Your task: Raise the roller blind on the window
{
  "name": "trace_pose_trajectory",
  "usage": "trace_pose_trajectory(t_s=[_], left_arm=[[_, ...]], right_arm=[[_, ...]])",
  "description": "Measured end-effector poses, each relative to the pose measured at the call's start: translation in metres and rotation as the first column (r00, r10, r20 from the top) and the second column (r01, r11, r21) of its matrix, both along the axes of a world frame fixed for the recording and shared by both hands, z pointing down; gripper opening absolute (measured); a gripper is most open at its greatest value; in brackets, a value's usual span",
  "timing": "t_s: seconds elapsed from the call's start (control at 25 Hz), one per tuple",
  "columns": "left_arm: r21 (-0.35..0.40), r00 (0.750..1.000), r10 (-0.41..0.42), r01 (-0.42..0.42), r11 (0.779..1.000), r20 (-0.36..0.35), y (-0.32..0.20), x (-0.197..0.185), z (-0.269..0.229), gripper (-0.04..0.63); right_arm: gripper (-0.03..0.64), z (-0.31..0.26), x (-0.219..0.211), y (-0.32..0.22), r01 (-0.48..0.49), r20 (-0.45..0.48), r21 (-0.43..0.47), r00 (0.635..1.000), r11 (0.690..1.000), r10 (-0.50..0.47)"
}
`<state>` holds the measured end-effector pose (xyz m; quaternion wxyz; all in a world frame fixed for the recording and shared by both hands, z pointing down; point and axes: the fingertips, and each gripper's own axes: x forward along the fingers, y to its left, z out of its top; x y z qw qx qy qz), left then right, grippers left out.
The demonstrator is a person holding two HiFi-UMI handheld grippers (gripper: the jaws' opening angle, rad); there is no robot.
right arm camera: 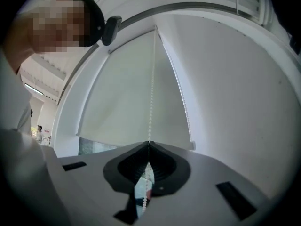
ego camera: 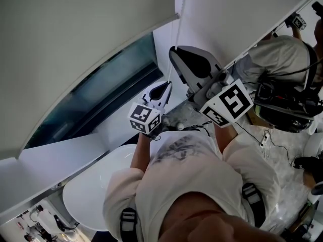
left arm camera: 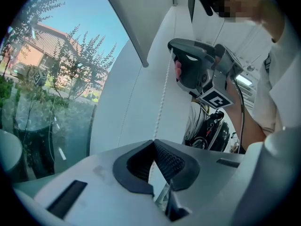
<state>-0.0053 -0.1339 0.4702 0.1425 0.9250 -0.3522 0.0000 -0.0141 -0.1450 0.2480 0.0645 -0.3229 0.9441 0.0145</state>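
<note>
My left gripper (left arm camera: 153, 143) is clenched on the bead chain (left arm camera: 162, 93). Higher up, my right gripper (right arm camera: 149, 144) pinches it too. The bead chain runs straight up beside the roller blind (right arm camera: 127, 95), which hangs partway down the window (ego camera: 96, 97), its long axis lying across.

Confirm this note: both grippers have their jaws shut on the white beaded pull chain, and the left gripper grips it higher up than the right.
Only the height is wrong: both grippers have their jaws shut on the white beaded pull chain, but the right gripper grips it higher up than the left gripper, as the left gripper view shows.
</note>
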Motion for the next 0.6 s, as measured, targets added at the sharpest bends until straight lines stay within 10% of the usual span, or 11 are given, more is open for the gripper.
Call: trace_pose_trajectory(t_s=[0.6], left_arm=[[-0.087,1.0,-0.004,0.005,0.996,0.012,0.0,0.005,0.053,0.008]], right_arm=[[0.061,0.054,0.001,0.002,-0.037,-0.041,-0.013,0.999,0.999,0.036]])
